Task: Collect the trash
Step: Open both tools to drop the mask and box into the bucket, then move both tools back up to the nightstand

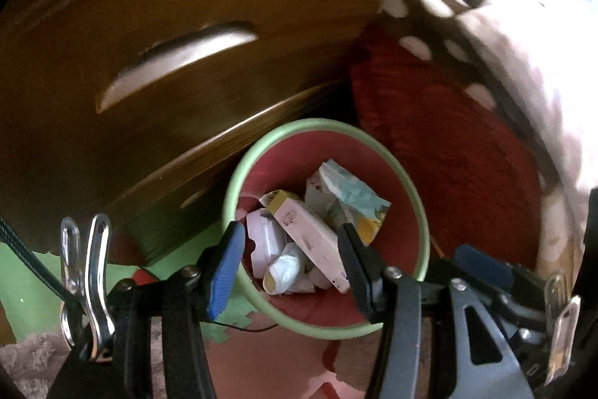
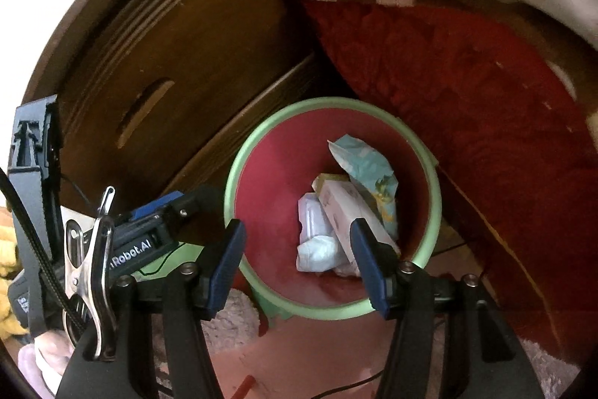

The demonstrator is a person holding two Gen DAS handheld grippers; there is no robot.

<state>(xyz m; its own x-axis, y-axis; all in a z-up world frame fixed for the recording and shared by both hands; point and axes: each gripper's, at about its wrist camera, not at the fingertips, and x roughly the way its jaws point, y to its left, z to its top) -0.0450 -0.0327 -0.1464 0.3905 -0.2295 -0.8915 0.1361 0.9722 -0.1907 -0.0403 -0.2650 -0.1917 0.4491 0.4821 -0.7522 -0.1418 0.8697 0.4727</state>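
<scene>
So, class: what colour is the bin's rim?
Pale green rim, with a red inside; clearest in the right wrist view.

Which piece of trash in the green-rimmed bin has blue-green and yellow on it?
The crinkly blue-green and yellow wrapper, highest in the red bin with the green rim. The long pale pink box and white crumpled wad beside it are plain.

The right gripper (image 2: 297,262) hangs over a bin (image 2: 244,152) with a green rim and red inside, its jaws apart and empty. In the bin lie a pale pink box (image 2: 342,208), a crumpled white wrapper (image 2: 317,251) and a light blue packet (image 2: 368,163). The left gripper (image 2: 149,230) shows at the left edge, beside a brown wooden cabinet (image 2: 179,43).
</scene>
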